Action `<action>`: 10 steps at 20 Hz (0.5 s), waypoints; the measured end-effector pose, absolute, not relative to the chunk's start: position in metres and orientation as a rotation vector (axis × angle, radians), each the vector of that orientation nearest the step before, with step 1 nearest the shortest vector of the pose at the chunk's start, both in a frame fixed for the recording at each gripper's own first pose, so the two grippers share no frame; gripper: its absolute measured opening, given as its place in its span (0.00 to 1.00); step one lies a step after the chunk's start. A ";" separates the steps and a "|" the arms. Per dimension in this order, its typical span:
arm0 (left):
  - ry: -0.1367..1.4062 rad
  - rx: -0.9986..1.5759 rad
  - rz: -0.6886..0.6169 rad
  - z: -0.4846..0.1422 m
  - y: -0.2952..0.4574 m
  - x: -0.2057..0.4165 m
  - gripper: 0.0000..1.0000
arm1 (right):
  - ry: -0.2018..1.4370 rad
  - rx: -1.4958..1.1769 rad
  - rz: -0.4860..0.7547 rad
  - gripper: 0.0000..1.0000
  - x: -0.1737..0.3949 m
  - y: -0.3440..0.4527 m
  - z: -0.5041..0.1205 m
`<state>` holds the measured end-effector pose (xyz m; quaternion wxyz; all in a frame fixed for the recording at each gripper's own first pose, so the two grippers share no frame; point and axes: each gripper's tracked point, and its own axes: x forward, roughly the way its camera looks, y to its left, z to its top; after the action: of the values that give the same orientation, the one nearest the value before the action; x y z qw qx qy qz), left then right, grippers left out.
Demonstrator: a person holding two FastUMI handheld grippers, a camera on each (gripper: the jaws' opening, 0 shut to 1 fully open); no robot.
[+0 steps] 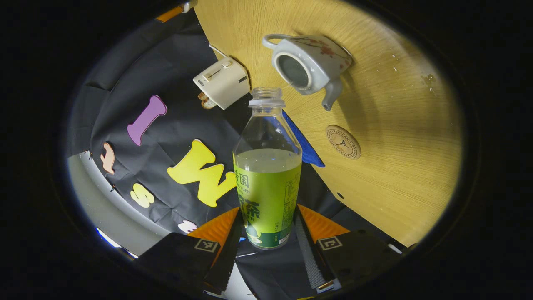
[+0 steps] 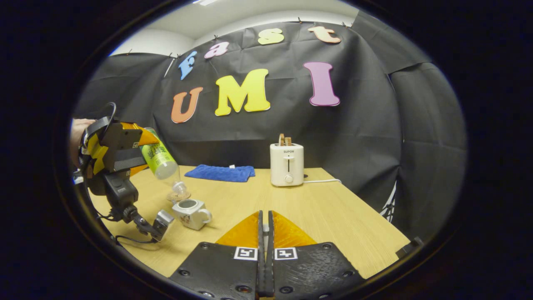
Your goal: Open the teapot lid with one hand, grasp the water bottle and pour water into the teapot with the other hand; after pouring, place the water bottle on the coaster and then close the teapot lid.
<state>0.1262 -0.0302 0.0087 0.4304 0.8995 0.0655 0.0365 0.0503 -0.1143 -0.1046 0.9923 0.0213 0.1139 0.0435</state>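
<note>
Above the teapot: the water bottle (image 1: 267, 175) is tipped neck-down, its uncapped mouth just over the open teapot (image 1: 307, 63); the right gripper view shows the neck almost touching the rim.
Left claw (image 1: 268, 239): both fingers press the bottle's lower body, a firm hold near the base.
Right claw (image 2: 265, 250): fingers drawn together with only a thin slit between; whether the lid is pinched there I cannot tell.
Teapot: lid off, opening dark and clear, standing on the wooden surface (image 1: 395, 125), handle and spout to either side.
Coaster (image 1: 343, 141): round, lying on the surface near the teapot's spout, bare.
Step in hand: pouring, by my judgement; water sits well back in the bottle, so more tilt seems needed.
Doing it well: keep the mouth centred over the opening, tip slowly, avoid knocking the rim, hold the grip steady so the bottle does not slide.
Bystanders: toaster (image 2: 287, 164) and blue cloth (image 2: 220, 172) at the far edge, well apart.
</note>
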 end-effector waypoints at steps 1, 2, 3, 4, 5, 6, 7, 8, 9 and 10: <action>0.159 2.237 0.093 0.010 -0.031 0.127 0.72 | 0.228 0.043 0.086 0.00 0.051 -0.114 -0.105; 0.159 2.228 0.093 0.010 -0.031 0.129 0.71 | 0.229 0.043 0.086 0.00 0.051 -0.114 -0.104; 0.168 2.210 0.093 0.010 -0.029 0.130 0.72 | 0.229 0.045 0.086 0.00 0.051 -0.115 -0.104; 0.177 2.183 0.091 0.007 -0.027 0.130 0.71 | 0.228 0.047 0.084 0.00 0.051 -0.115 -0.103; 0.188 2.149 0.082 0.004 -0.024 0.131 0.69 | 0.226 0.050 0.082 0.00 0.051 -0.115 -0.102; 0.188 2.109 0.076 0.001 -0.023 0.130 0.72 | 0.223 0.052 0.079 0.00 0.050 -0.116 -0.100; 0.189 2.055 0.072 -0.001 -0.021 0.130 0.72 | 0.219 0.054 0.077 0.00 0.050 -0.116 -0.099; 0.193 1.977 0.057 -0.005 -0.018 0.129 0.71 | 0.216 0.059 0.073 0.00 0.050 -0.117 -0.096; 0.220 1.863 0.047 -0.013 -0.010 0.128 0.71 | 0.212 0.071 0.071 0.00 0.049 -0.119 -0.095; 0.264 1.721 0.036 -0.025 -0.001 0.126 0.71 | 0.207 0.087 0.071 0.00 0.049 -0.119 -0.092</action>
<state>0.1255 -0.0013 -0.0255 0.6441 0.7559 0.1159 0.0157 0.0488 -0.1187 -0.0918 0.9931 0.0434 0.1032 0.0353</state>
